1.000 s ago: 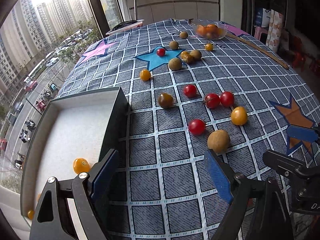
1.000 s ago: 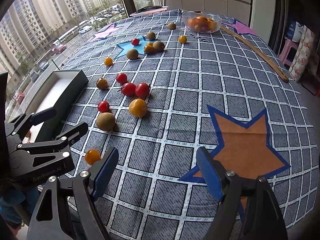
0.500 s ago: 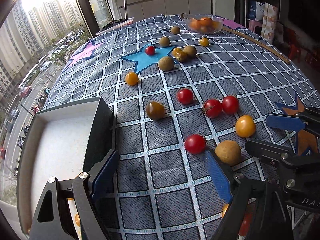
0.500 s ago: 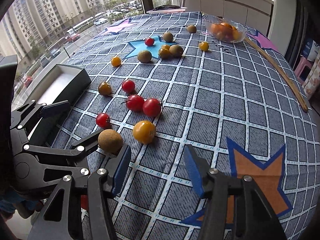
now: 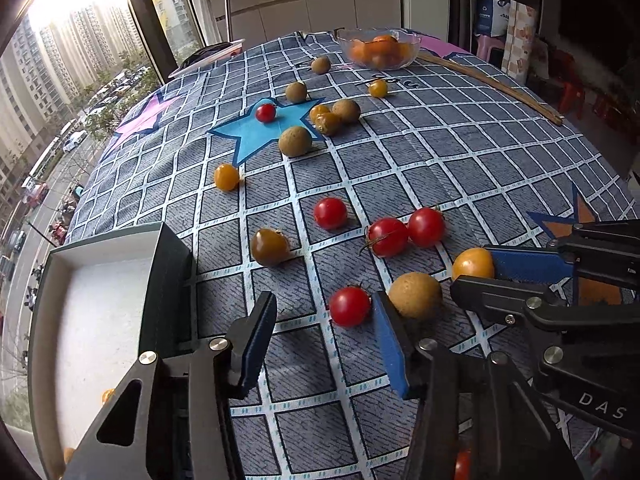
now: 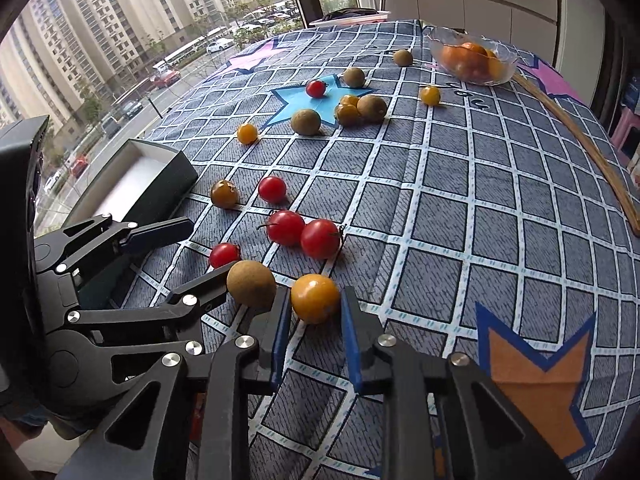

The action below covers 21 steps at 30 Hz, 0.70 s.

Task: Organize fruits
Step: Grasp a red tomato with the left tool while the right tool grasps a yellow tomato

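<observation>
Cherry tomatoes and brown round fruits lie scattered on a checked tablecloth. My left gripper (image 5: 324, 304) is low over the cloth and its jaws are closing. A red tomato (image 5: 350, 306) sits between the fingers, against the right pad, with a gap to the left pad. My right gripper (image 6: 315, 300) is closing too, and both blue pads touch a yellow tomato (image 6: 315, 298) that rests on the cloth. A brown fruit (image 6: 251, 284) lies between the two grippers. The dark box (image 5: 168, 272) with a white floor stands at the left, one small yellow tomato (image 5: 108, 394) inside it.
A pair of red tomatoes (image 5: 404, 232) and a brownish tomato (image 5: 270, 246) lie just beyond the grippers. Further fruits sit around the blue star (image 5: 256, 132). A glass bowl (image 5: 378, 48) of orange fruit and a wooden stick (image 5: 492, 84) are at the far side.
Both grippers moved forward to the near fruits. The left jaws narrowed around the red tomato. The right jaws came in from wide onto the yellow tomato.
</observation>
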{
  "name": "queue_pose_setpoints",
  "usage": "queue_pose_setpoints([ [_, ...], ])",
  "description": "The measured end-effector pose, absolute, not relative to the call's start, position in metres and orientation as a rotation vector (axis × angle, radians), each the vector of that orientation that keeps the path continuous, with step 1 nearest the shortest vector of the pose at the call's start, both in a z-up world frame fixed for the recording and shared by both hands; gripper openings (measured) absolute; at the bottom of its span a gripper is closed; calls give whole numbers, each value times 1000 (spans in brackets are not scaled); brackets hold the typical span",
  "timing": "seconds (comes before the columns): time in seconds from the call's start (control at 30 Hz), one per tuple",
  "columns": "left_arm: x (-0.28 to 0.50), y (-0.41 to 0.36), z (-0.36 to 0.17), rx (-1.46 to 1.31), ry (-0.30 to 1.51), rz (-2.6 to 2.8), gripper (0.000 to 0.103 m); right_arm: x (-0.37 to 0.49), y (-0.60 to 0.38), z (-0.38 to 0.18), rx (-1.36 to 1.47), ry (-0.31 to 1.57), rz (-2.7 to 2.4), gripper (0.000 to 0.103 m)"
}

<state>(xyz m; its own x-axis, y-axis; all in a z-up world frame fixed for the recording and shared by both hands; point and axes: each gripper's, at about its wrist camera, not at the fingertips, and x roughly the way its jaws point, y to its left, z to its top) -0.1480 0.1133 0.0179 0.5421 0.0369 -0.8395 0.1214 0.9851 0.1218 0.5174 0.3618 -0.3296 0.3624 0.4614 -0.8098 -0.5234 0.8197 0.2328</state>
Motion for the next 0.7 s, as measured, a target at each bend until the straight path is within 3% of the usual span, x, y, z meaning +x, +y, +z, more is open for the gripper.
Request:
queue_pose_setpoints([
  [0.03, -147, 111, 18, 171, 1001, -69, 31, 516, 360, -329, -66, 1021, 628, 26],
  [0.1, -147, 106, 18, 167, 1007, -97, 20, 512, 356, -328, -61, 1018, 618, 26],
  [0.7, -208, 132, 52, 24, 963, -101, 20, 476, 345, -309, -21, 993, 616, 27],
])
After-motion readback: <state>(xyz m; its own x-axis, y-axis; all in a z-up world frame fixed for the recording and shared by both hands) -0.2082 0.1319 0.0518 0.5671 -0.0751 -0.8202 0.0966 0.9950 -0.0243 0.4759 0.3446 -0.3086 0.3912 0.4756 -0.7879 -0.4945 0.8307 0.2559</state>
